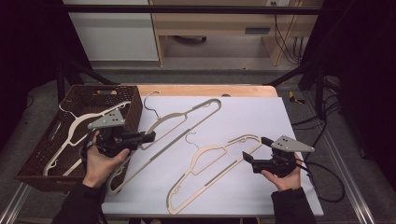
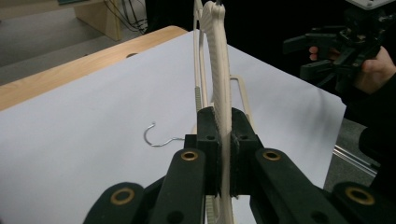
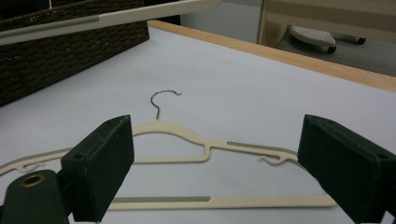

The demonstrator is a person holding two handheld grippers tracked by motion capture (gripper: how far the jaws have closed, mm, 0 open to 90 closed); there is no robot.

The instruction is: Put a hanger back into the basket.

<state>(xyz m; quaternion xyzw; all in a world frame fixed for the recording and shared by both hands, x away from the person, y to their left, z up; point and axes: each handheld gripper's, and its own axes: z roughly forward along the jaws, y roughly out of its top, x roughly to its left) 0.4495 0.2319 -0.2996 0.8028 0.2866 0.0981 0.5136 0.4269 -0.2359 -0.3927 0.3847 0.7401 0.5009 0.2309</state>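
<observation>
Hangers everywhere on this surface point(image 1: 261, 112), a white sheet over a wooden top. The left gripper point(image 1: 150, 136) is clamped tight on a cream plastic hanger with grey grip strips and a wire hook point(image 1: 187, 122), biting its lower bar close to the surface's left edge; in the left gripper view the black jaws squeeze the thin cream bar point(image 2: 223, 116) edge-on between them, and the bar rises away from the camera. That held hanger stretches from the near left edge up toward the middle of the far edge, its hook pointing at the far left corner. Just beside the left hand sits a dark brown woven basket point(image 1: 133, 100), off the left edge, with another cream hanger point(image 1: 74, 130) lying inside it. Over on the right, the right gripper point(image 1: 254, 148) stands wide apart, gripping nothing, near the right edge. Its jaws frame a second cream hanger lying flat point(image 3: 196, 144) in the near middle of the surface, without touching it, hook toward the far edge.
</observation>
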